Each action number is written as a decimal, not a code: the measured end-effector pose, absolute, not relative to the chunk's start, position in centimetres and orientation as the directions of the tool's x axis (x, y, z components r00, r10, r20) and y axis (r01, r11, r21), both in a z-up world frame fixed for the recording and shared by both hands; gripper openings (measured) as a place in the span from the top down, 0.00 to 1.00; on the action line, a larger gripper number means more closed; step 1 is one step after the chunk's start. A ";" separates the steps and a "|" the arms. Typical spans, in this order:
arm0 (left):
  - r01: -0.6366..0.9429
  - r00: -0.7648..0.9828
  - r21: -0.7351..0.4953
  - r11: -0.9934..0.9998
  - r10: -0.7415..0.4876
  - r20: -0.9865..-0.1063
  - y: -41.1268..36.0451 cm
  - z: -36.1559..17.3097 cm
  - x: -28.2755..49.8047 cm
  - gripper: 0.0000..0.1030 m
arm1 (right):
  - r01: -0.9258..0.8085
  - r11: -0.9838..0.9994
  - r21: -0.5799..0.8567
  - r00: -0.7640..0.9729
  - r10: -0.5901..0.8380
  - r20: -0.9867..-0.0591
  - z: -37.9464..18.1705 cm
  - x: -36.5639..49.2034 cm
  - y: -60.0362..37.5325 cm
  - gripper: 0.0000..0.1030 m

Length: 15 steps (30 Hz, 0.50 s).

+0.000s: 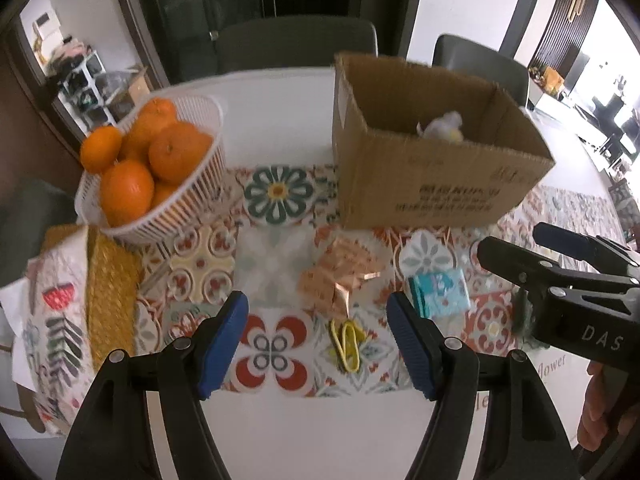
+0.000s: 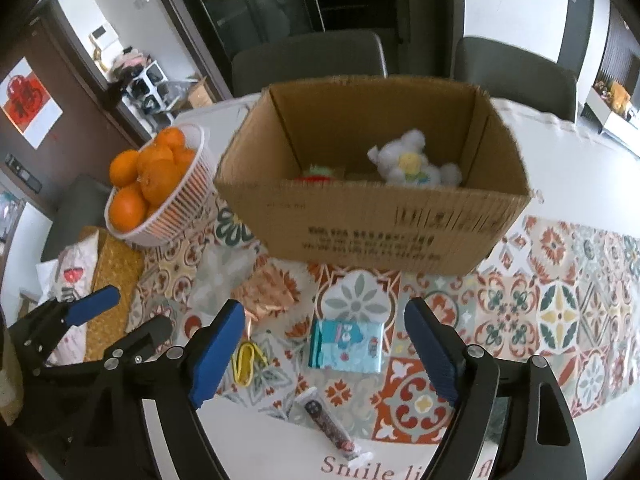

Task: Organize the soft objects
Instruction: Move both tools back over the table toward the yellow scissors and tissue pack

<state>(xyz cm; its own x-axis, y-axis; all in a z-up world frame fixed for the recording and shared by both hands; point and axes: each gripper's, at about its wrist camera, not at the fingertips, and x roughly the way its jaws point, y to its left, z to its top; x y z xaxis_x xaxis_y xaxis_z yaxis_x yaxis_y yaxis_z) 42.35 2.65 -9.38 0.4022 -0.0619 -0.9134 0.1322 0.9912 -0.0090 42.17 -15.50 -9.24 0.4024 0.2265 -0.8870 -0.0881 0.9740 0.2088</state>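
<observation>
While both grippers are hanging open-jawed and empty above the patterned table runner (image 2: 560, 280), a white plush toy (image 2: 412, 164) is lying inside the cardboard box (image 2: 360, 232). The left gripper (image 1: 318, 344) is hovering over a yellow band (image 1: 348, 344) and a pink packet (image 1: 340, 276); the right gripper (image 2: 324, 350) is framing a blue tissue pack (image 2: 346, 346). Oranges are filling a white basket (image 1: 188, 200) nearby.

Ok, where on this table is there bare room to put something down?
Free: the patterned cloth to the right of the cardboard box and blue packet, and the white strip behind the orange basket, left of the box. Crowded: the stretch before the box, with clear bag, copper wrapper, yellow bands and small tube.
</observation>
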 end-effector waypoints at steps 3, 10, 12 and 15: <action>0.129 0.374 -0.012 0.992 -0.060 -0.926 2.9 -10.6 42.0 0.31 | -0.085 0.972 0.221 0.359 0.237 -0.903 -10.6 42.2 -15.2 0.19; 0.124 0.303 -0.052 0.991 -0.088 -0.949 3.2 -13.4 41.4 0.31 | -0.048 0.969 0.243 0.270 0.246 -0.931 -14.0 42.7 -15.2 0.19; 0.123 0.281 -0.058 0.991 -0.091 -0.955 3.2 -14.3 41.4 0.31 | -0.034 0.970 0.241 0.252 0.242 -0.937 -14.9 42.8 -15.3 0.17; 0.119 0.245 -0.079 0.990 -0.107 -0.964 3.2 -15.5 41.4 0.31 | -0.012 0.969 0.248 0.219 0.245 -0.945 -16.3 43.0 -15.4 0.13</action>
